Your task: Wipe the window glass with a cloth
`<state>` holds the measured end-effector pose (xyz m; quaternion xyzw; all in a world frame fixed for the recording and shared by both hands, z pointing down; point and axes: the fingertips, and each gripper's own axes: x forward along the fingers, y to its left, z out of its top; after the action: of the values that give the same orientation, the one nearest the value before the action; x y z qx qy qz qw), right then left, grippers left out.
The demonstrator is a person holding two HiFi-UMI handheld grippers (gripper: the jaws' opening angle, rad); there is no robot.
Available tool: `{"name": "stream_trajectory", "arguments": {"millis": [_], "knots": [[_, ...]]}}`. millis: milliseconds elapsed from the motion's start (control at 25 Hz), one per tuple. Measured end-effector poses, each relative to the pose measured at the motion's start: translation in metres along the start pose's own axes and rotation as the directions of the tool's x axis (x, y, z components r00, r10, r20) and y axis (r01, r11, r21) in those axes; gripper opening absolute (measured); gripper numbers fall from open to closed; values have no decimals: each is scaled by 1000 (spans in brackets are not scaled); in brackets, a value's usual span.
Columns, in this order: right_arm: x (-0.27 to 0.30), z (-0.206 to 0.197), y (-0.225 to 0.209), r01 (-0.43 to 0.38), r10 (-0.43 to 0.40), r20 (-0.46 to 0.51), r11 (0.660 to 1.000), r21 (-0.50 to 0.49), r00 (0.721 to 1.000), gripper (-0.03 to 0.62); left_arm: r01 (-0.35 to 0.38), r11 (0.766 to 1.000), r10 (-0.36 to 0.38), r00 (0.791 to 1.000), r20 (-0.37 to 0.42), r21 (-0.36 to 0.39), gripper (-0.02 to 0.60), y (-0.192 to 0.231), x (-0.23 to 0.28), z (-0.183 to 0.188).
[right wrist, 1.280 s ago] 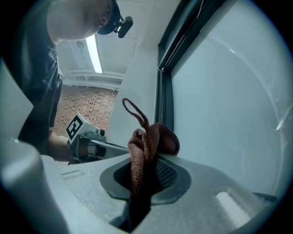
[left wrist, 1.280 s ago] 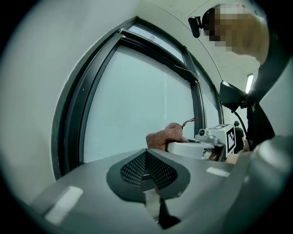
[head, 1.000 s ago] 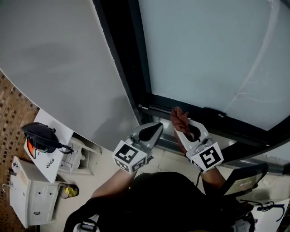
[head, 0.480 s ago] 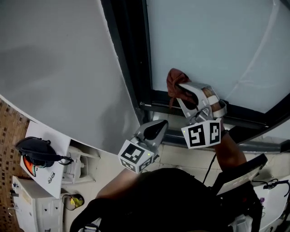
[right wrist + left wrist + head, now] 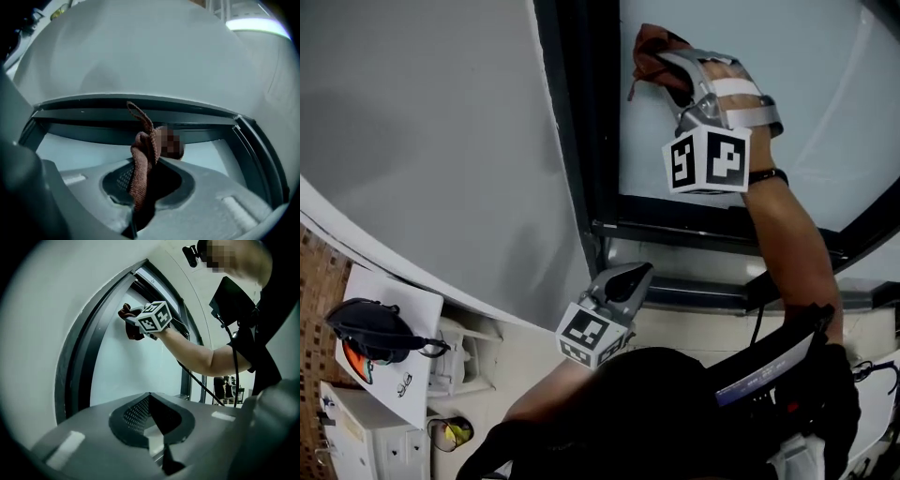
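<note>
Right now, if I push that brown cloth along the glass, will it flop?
Probably floppy: the cloth bunches, a loose tail curling up from the right gripper. Likely light: a small pinch holds it. Its coarse weave may drag on the glass.

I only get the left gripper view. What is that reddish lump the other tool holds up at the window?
Observer: It is a brown cloth. The right gripper view shows the right gripper with its jaws shut on it.
Visitor: Where is the tool my camera rides on?
Observer: The head view shows the left gripper low, down by the window's bottom frame, well below the cloth.
Visitor: Is anything down beside the person?
Observer: Yes. A white cabinet stands at lower left in the head view.
</note>
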<state>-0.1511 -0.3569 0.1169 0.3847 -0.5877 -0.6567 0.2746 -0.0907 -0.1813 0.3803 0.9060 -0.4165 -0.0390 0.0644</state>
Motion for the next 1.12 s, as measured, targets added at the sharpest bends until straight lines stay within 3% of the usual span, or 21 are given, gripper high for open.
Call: {"name": "stream_trajectory", "arguments": {"millis": [440,800,1120], "knots": [[45,-1,-1,40,-43,-39,995,-92,998,37,-34,999,34,999,8,-13,17,20,-7,-1],[41,-4,24,64,-65,-15,995,-71,998,31,-44,999,44,999,8,-23,17,29,-5,-4],[29,-4,69,20,-20,1,998,-55,1000,31,-44,999,44,999,-2,-25,17,30,-6,-8]]}}
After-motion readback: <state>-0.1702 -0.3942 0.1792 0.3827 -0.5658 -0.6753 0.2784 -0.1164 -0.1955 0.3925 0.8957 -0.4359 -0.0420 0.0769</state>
